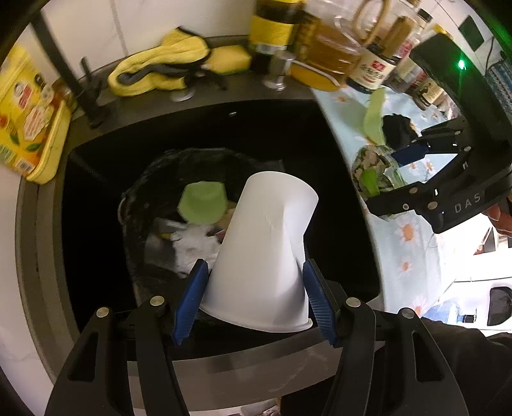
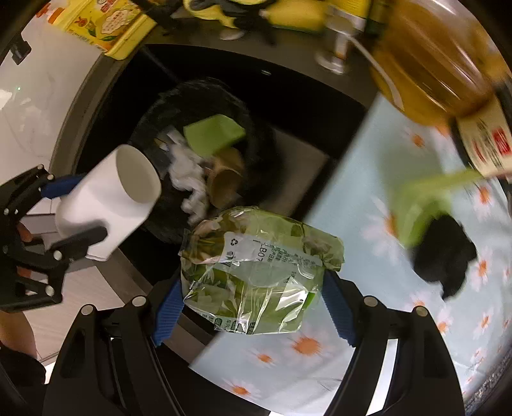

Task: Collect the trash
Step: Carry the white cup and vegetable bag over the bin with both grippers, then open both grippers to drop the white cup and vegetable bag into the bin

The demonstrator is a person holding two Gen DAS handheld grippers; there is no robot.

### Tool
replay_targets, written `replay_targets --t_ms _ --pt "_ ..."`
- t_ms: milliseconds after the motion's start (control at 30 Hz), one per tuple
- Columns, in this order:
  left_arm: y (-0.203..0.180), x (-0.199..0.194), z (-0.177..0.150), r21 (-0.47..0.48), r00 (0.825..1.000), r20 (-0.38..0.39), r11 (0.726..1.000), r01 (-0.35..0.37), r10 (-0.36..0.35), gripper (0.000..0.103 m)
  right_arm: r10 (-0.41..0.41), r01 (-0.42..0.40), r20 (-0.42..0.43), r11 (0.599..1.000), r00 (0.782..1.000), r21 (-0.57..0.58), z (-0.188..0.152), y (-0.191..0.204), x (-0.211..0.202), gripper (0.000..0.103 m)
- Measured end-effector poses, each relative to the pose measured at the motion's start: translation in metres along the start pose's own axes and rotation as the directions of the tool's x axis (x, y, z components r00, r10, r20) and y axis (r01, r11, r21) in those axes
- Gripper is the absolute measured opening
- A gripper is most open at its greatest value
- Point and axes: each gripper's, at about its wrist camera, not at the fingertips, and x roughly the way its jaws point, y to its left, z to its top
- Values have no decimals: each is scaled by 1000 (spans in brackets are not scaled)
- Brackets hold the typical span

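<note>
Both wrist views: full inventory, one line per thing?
cup: 1, white, in left hand-held gripper, over bin
wrapper: 1, green and clear, in right hand-held gripper
bin: 1, black-lined, in sink, holds green cup, brown cup, white tissue
sink: 1, black
cloth: 1, yellow, behind sink
box: 1, yellow, left of sink
bottles: several, amber, on counter
tablecloth: 1, pale blue, daisy print
left hand-held gripper: shut on cup
right hand-held gripper: shut on wrapper

blurred: oil bottle (image 2: 438, 57) | cut off: yellow tin (image 2: 105, 25) | hidden: bin (image 1: 137, 204) bottom
</note>
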Motion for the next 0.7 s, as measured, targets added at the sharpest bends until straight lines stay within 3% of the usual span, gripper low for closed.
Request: replay_targets --t_ms 467,600,700 --pt "71 7 -6 -64 1000 -15 998 24 -25 61 78 -79 -44 997 996 -20 77 66 21 78" --pt "72 15 -1 -42 999 -40 999 17 -19 71 79 -80 -65 997 995 -17 91 70 26 85" --pt "77 20 2 -57 999 -41 998 26 -28 71 76 -77 -70 997 995 -2 96 66 26 90"
